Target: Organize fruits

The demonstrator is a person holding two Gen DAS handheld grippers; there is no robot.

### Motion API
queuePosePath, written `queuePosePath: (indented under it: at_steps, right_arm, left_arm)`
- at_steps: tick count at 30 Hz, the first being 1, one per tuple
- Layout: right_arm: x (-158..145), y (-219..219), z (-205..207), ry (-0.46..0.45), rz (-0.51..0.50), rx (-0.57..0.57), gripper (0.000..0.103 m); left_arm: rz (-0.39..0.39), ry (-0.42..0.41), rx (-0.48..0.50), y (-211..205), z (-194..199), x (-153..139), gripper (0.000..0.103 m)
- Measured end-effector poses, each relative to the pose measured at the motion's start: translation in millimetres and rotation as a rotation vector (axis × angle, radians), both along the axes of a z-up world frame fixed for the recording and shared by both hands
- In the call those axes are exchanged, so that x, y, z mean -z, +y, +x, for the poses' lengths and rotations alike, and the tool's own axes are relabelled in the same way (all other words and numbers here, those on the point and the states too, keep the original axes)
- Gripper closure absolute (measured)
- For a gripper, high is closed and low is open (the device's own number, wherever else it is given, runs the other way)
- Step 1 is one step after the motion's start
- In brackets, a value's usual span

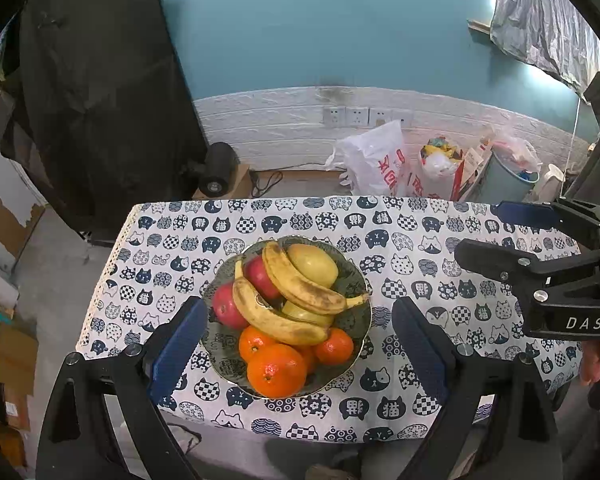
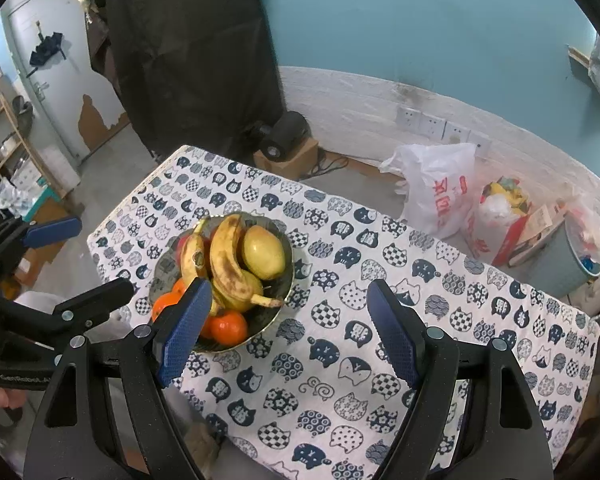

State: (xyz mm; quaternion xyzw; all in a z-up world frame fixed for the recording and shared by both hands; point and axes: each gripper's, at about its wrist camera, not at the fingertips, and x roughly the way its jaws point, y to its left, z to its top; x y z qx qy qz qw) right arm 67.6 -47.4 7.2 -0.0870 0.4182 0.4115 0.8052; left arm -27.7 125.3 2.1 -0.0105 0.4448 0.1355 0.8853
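Our left gripper (image 1: 300, 344) and right gripper (image 2: 290, 330) hang spread, empty. Bananas (image 1: 300, 288) half-hide the apples (image 1: 260, 276) in the fruit bowl (image 1: 356, 276) on the cat-print tablecloth (image 2: 340, 360); teal wall (image 1: 320, 20) behind.

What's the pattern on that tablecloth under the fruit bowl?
Navy and white cat faces on a white tablecloth, clearest in the right wrist view.
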Motion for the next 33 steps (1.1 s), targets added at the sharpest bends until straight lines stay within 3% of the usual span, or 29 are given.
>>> queuePosePath:
  at_steps: [33]
  right_arm:
    - [-1.1,0.2,-2.9,-0.009,0.002,-0.003,0.024]
  left_arm:
    - [0.003,0.014,-0.022,0.0,-3.0,1.9,0.009]
